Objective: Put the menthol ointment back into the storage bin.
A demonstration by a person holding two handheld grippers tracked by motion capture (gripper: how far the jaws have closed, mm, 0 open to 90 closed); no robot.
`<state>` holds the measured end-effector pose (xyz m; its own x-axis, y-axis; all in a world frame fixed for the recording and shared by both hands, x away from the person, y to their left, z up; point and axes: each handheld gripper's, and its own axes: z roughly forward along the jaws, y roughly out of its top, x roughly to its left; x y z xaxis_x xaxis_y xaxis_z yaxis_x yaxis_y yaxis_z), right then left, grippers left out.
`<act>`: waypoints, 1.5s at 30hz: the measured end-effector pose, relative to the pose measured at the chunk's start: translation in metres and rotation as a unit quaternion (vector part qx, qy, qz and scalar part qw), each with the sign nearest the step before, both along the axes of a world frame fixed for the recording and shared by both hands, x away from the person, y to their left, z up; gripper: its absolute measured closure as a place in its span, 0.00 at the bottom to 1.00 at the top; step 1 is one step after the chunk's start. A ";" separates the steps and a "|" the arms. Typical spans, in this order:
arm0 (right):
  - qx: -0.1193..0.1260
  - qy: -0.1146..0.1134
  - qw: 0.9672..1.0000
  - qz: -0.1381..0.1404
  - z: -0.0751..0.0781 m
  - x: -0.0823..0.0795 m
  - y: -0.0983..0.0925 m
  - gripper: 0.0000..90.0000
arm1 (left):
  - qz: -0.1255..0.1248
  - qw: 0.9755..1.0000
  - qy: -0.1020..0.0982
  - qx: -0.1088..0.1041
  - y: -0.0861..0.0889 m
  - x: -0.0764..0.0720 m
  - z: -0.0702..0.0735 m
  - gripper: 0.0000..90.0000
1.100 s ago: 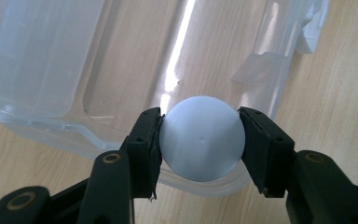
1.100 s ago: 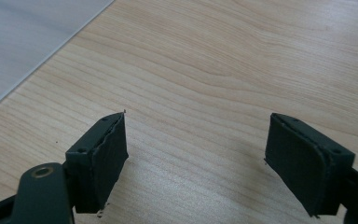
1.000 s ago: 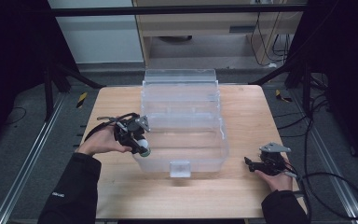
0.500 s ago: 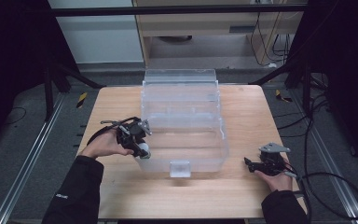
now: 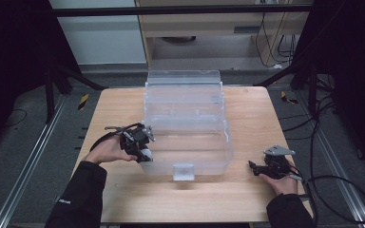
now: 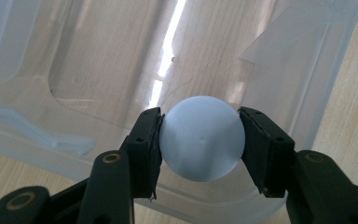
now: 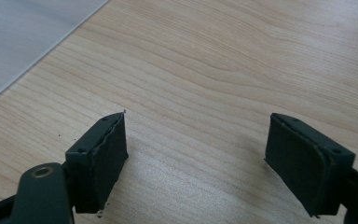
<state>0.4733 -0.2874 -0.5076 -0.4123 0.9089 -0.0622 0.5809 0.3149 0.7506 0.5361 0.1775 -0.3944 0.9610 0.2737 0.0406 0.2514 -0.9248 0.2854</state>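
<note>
As I look down from the high view, I see a light wooden table (image 5: 123, 118) with a large clear plastic bin (image 5: 185, 137) standing in its middle, its lid (image 5: 183, 78) tipped up at the far side. My left gripper (image 5: 142, 151) sits at the bin's near left corner, held by my left hand (image 5: 107, 151) in a dark sleeve. In the left gripper view, its two black jaws are clamped on a pale blue-white ball (image 6: 202, 138), one pad pressed against each side, so the ball sits squarely between the tips. Behind the ball I see the bin's transparent wall and rim (image 6: 74, 84), with the wood grain showing through; the ball is just at the bin's edge, and I cannot tell whether it is over the rim or just outside it. My right gripper (image 5: 256, 168) rests low over the table near the right edge, well apart from the bin, held by my right hand (image 5: 280, 180). In the right gripper view, its jaws stand wide apart with nothing between them, just bare wood (image 7: 214, 70) below and a corner of the clear bin (image 7: 23, 37) at the upper left.
</note>
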 end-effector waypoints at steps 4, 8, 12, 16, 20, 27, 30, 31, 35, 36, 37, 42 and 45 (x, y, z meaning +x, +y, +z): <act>-0.001 0.000 1.000 0.000 0.000 0.000 0.000 0.23 | 0.001 1.000 0.003 -0.001 0.001 0.000 -0.004 0.56; -0.001 0.001 1.000 0.001 0.000 0.000 0.000 0.22 | 0.006 1.000 0.004 -0.006 0.002 0.000 -0.006 0.56; 0.000 0.003 1.000 0.001 0.000 0.000 0.000 0.22 | 0.009 1.000 0.003 -0.006 0.002 -0.001 -0.006 0.55; 0.000 0.003 1.000 0.002 0.000 0.000 0.000 0.22 | 0.012 1.000 0.001 -0.008 0.003 0.000 -0.005 0.55; 0.000 0.003 1.000 0.002 0.000 0.000 0.000 0.22 | 0.010 1.000 -0.001 -0.010 0.003 -0.001 -0.005 0.56; 0.003 0.004 1.000 -0.001 0.001 -0.001 0.000 0.22 | 0.023 0.997 -0.033 -0.064 0.013 -0.009 0.014 0.54; 0.006 -0.001 1.000 -0.003 0.001 -0.001 -0.001 0.22 | 0.031 0.995 -0.044 -0.079 0.017 -0.011 0.020 0.53; 0.007 -0.002 1.000 -0.004 0.002 -0.001 -0.001 0.22 | 0.038 0.994 -0.052 -0.090 0.020 -0.013 0.024 0.53; 0.007 -0.002 1.000 -0.006 0.002 -0.001 -0.001 0.22 | 0.062 0.986 -0.078 -0.131 0.030 -0.021 0.033 0.51; 0.004 -0.003 1.000 -0.005 0.002 -0.001 -0.002 0.22 | 0.071 0.984 -0.084 -0.139 0.033 -0.023 0.035 0.50; 0.005 -0.003 1.000 -0.006 0.002 -0.001 -0.002 0.22 | 0.084 0.980 -0.094 -0.151 0.037 -0.025 0.038 0.48; 0.007 -0.006 1.000 -0.010 0.004 -0.002 -0.003 0.22 | 0.147 0.958 -0.128 -0.209 0.054 -0.036 0.042 0.47; 0.009 -0.009 1.000 -0.011 0.004 -0.002 -0.005 0.22 | 0.187 0.939 -0.160 -0.239 0.066 -0.047 0.041 0.43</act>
<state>0.4714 -0.2922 -0.5033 -0.3917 0.9186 -0.0525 0.5735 0.2884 0.7668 0.4894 0.2436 -0.3537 0.7540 0.6496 0.0979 0.3629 -0.5361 0.7622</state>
